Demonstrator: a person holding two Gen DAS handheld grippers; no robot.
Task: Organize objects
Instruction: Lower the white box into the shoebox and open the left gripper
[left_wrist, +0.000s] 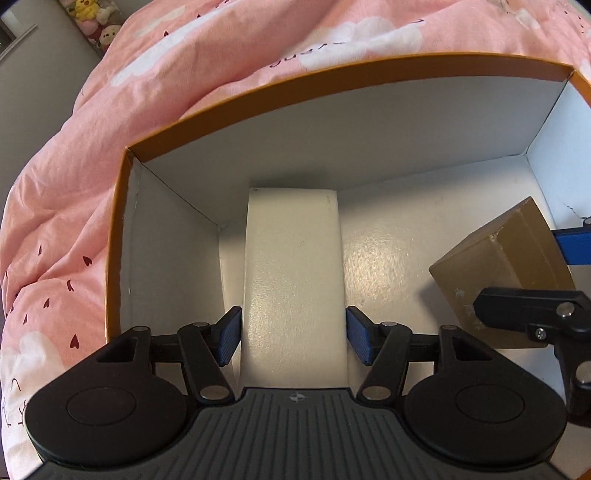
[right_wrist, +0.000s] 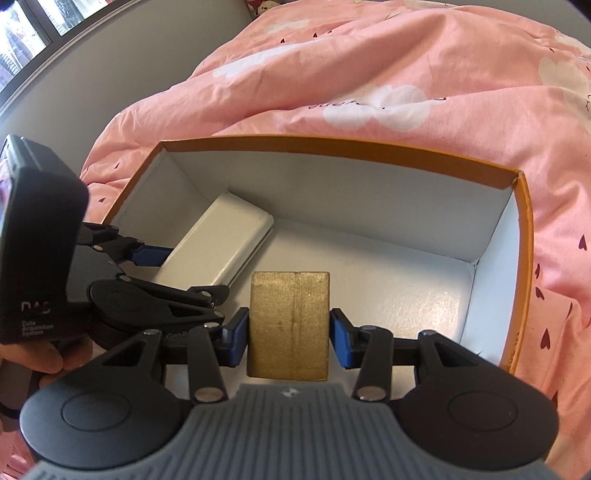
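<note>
Two boxes are already inside the orange carton (right_wrist: 522, 236) on the bed: my left gripper (left_wrist: 293, 334) grips the white box (left_wrist: 293, 266) near its left wall, my right gripper (right_wrist: 288, 334) grips the gold box (right_wrist: 290, 325) mid-floor. What is left, I judge: releasing both.

Brightness: both views evenly daylit.
Light source: glazed window strip (right_wrist: 26, 27) at upper left of the right wrist view.
Glare: soft sheen on the white floor of the orange-rimmed cardboard box (left_wrist: 376, 258), and on the long white rectangular case (left_wrist: 293, 280).
Shadows: soft, beneath the case's far end and along the box's far wall.
Distortion: strong fisheye; box rim bows, corners darken.
Focus: pink heart-printed quilt (right_wrist: 369, 62) slightly soft at the edges; no motion blur.
</note>
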